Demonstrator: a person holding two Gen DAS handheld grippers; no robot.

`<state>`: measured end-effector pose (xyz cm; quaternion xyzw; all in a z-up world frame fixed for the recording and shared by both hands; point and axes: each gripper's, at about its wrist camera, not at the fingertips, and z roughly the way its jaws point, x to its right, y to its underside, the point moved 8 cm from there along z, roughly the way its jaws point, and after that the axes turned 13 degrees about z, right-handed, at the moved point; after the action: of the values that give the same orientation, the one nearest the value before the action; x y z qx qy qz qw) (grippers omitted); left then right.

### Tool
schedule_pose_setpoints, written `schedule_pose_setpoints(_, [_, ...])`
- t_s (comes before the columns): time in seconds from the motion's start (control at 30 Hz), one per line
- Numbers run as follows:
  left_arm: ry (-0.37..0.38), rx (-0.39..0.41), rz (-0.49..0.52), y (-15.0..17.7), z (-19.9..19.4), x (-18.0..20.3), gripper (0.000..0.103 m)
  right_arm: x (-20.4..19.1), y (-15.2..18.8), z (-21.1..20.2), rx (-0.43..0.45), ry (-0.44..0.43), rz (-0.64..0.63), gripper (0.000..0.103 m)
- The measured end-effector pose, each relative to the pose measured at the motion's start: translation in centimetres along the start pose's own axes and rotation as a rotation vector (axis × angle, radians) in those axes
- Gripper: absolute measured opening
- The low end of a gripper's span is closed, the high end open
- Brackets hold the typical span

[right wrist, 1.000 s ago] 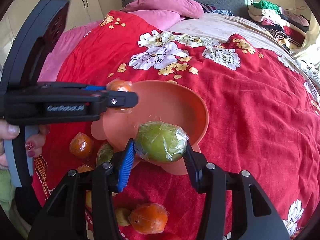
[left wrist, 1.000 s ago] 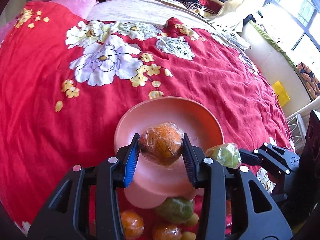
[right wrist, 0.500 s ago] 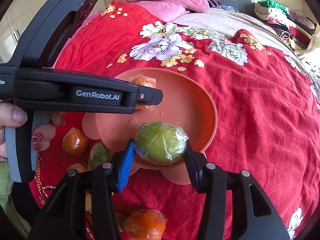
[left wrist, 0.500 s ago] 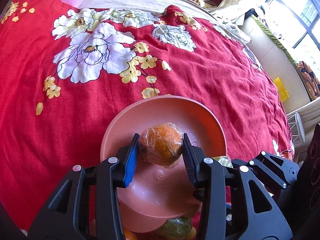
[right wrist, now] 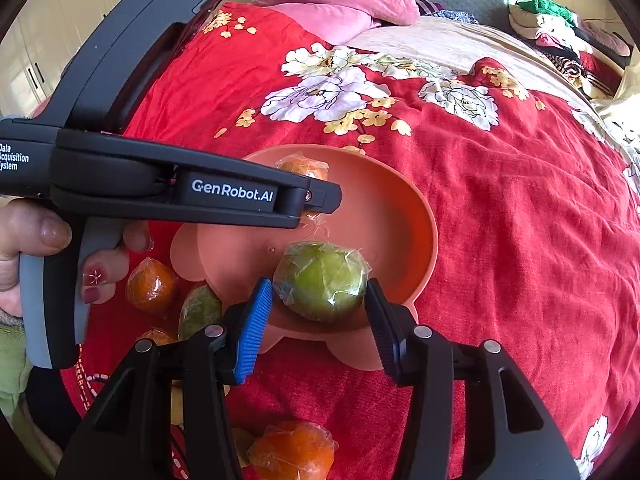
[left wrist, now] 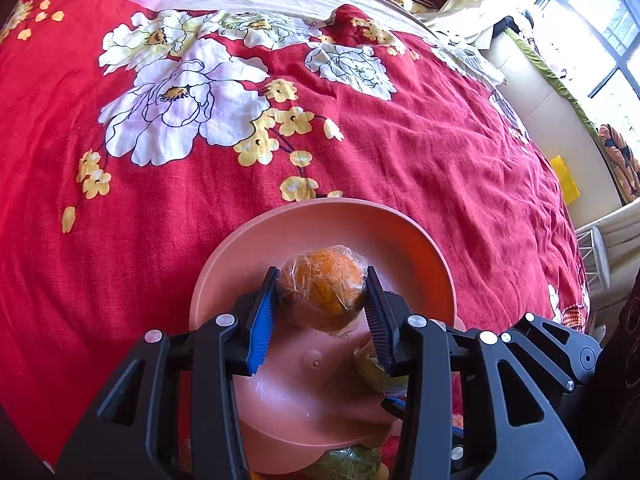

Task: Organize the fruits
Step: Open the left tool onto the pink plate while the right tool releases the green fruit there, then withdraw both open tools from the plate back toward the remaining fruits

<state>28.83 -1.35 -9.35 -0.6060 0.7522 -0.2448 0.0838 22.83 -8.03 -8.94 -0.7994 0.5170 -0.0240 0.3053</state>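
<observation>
A salmon-pink plastic bowl [left wrist: 240,264] [right wrist: 424,216] lies on the red flowered bedspread. Over its inside my left gripper [left wrist: 322,300] is shut on a plastic-wrapped orange [left wrist: 324,296]; in the right wrist view that orange [right wrist: 300,168] peeks out behind the left gripper's arm. My right gripper [right wrist: 320,292] is shut on a wrapped green fruit [right wrist: 322,280], held over the bowl's near rim. From the left wrist view the green fruit [left wrist: 370,364] shows partly behind the right finger.
Loose wrapped fruit lies on the bedspread near the bowl: an orange [right wrist: 152,286], a green one [right wrist: 198,310] and another orange [right wrist: 292,450]. A hand [right wrist: 44,236] grips the left tool's handle. Pink pillows [right wrist: 340,0] and piled clothes lie far off.
The left gripper has carried the orange forward and down over the bowl. The right gripper with the green fruit has edged slightly over the bowl's rim.
</observation>
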Motion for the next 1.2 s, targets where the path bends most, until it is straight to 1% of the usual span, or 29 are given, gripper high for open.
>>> schedule_pose_setpoints(0.13, [0.003, 0.0, 0.003, 0.0, 0.0, 0.1, 0.033, -0.1, 0.0, -0.7, 0.008, -0.001, 0.006, 0.049])
schedule_pose_setpoints(0.23, [0.003, 0.002, 0.002, 0.1, -0.2, 0.0, 0.033, -0.1, 0.1, -1.2, 0.015, 0.001, 0.006, 0.051])
schedule_pose_setpoints(0.37, [0.0, 0.01, 0.001, 0.1, -0.6, -0.1, 0.039, -0.3, 0.2, -1.9, 0.026, 0.0, 0.004, 0.054])
schedule_pose_setpoints(0.5, [-0.005, 0.021, 0.004, 0.0, -1.2, -0.1, 0.039, -0.4, 0.3, -2.5, 0.035, 0.0, 0.006, 0.056])
schedule_pose_setpoints(0.67, [-0.032, 0.05, 0.014, 0.1, -2.7, -0.1, 0.049, -0.6, 0.3, -3.2, 0.046, -0.002, 0.012, 0.057])
schedule_pose_setpoints(0.83, [-0.053, 0.071, 0.022, 0.3, -3.9, 0.1, 0.057, -0.6, 0.4, -3.9, 0.056, -0.001, 0.017, 0.059])
schedule_pose_setpoints(1.07, [-0.074, 0.107, 0.044, 0.4, -5.9, 1.0, 0.063, -0.4, 0.5, -5.0, 0.077, 0.003, 0.031, 0.064])
schedule_pose_setpoints(1.2, [-0.085, 0.125, 0.052, 0.4, -6.8, 1.4, 0.069, -0.3, 0.5, -5.8, 0.091, 0.009, 0.035, 0.068])
